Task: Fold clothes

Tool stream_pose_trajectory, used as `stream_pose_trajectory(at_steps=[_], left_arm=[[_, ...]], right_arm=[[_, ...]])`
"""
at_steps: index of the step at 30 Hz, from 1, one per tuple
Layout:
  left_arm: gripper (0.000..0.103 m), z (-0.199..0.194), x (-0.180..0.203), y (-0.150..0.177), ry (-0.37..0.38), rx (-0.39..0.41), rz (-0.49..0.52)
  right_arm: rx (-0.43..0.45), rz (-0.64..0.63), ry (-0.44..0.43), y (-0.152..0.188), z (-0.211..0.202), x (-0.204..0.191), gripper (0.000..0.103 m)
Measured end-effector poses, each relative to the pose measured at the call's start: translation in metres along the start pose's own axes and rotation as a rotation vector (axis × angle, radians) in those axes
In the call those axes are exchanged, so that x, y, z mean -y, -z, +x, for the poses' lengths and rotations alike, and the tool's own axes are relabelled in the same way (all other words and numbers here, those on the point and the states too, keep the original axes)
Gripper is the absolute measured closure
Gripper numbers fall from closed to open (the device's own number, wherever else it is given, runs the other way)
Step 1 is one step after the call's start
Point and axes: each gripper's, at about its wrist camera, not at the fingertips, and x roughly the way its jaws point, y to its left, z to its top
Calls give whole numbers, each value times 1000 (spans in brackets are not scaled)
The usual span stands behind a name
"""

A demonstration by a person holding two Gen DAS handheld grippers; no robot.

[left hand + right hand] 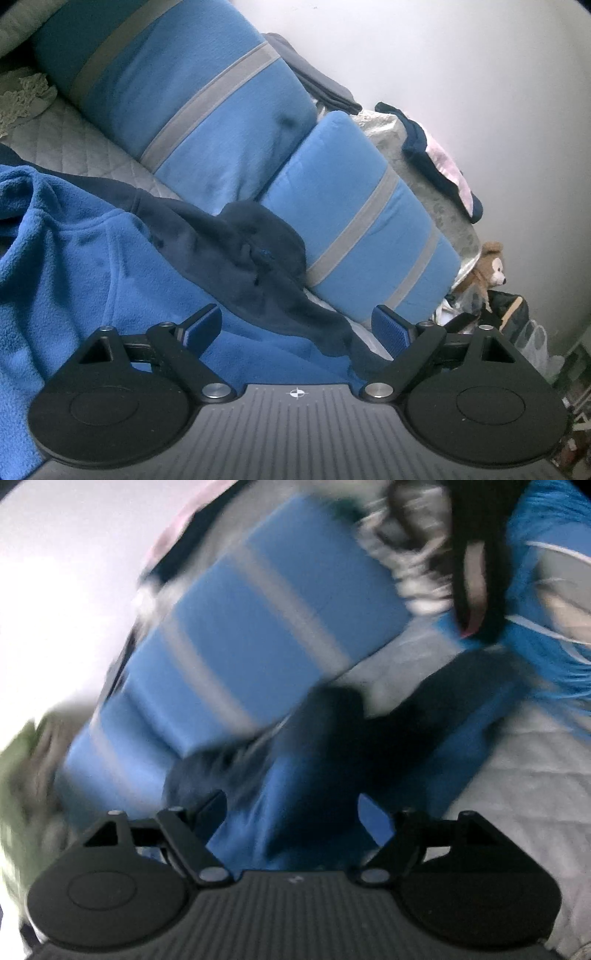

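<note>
Where the quilted grey bed cover runs up to a pale wall, two big blue cushions with grey stripes lean along the far side, and the garment to be folded lies in front of them. It is a blue fleece top with navy panels, spread loosely and rumpled on the cover; one navy sleeve trails to the right and ends against the foot of the smaller cushion. A few other clothes hang over the far edge of the bed, and a small brown plush toy sits beyond it near the wall. The left gripper hovers low over the fleece with its jaws wide apart and nothing between the pads. The right gripper, seen in a heavily blurred view, also has its jaws apart over blue and navy cloth; no fabric looks pinched, though the blur leaves some doubt. The fleece looks light, thick and very soft, so it should sag and bunch rather than hold a crease, yet its nap ought to give the pads good purchase. A sound hold would probably be a firm edge, such as the sleeve cuff, a shoulder seam or the hem, taking one layer only and pulling the cloth flat before laying it over.
</note>
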Motion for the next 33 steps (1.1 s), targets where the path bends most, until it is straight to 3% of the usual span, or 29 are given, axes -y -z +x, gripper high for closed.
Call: stream_pose_trajectory(at_steps=[5,7,10,16,23,26,33], left_arm=[[13,0,0,0,2,1,-2],[13,0,-1,0,3,0,-2],[13,1,-1,0,0,-2,-4],[13,2,0,0,-8,-6,-4],[13,3,0,0,-18,-11,-2],[13,4,0,0,-23,-12,-3],[13,6,0,0,-31,-12,-9]], right_arm=[[143,175,158,-32,-5,66,19],[160,222,194,-40,0,88,32],[164,236,231,-46,12,106,37],[168,141,279,-60,37,106,35],[83,31,344,-71,82,100,36],[69,38,338,-77,102,102,41],[21,36,302,-92,150,98,42]])
